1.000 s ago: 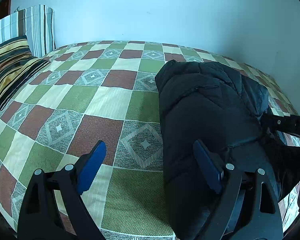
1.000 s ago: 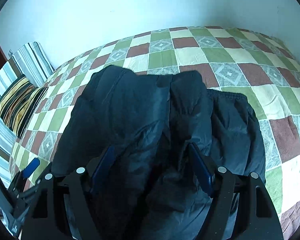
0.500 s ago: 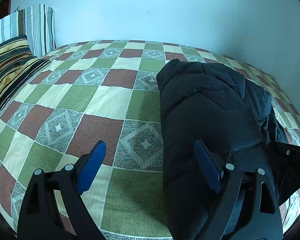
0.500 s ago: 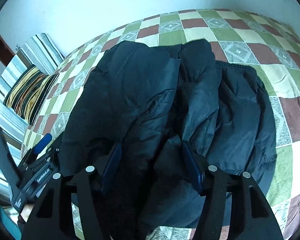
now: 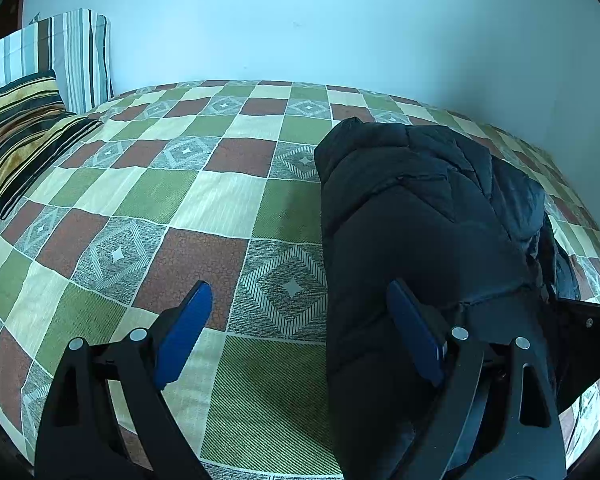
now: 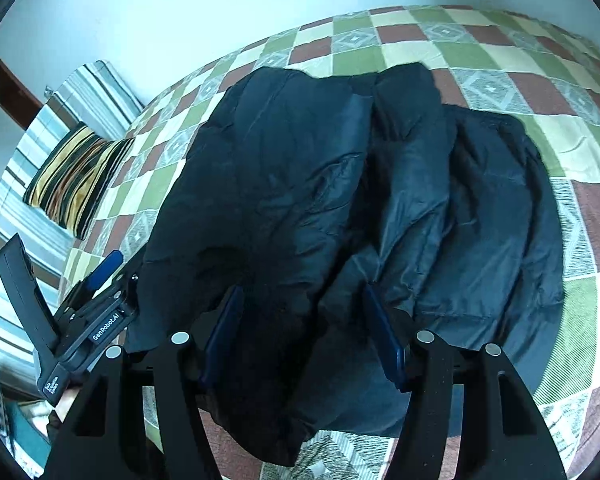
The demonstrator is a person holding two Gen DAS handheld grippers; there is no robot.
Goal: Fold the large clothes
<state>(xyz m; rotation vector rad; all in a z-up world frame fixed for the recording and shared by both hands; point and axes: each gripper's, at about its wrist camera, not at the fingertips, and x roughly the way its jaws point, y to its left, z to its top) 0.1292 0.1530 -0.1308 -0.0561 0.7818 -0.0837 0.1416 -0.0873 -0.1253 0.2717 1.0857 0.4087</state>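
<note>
Two striped pillows (image 5: 28, 132) lie well apart from the jacket (image 6: 340, 208).

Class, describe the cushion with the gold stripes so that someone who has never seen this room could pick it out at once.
Start at the bed's checked bedspread and follow it to the end where the pillows stand. The cushion lies there on the spread, before the upright pillow. Its stripes are gold and black; the pillow's are pale blue, white and brown.
</note>
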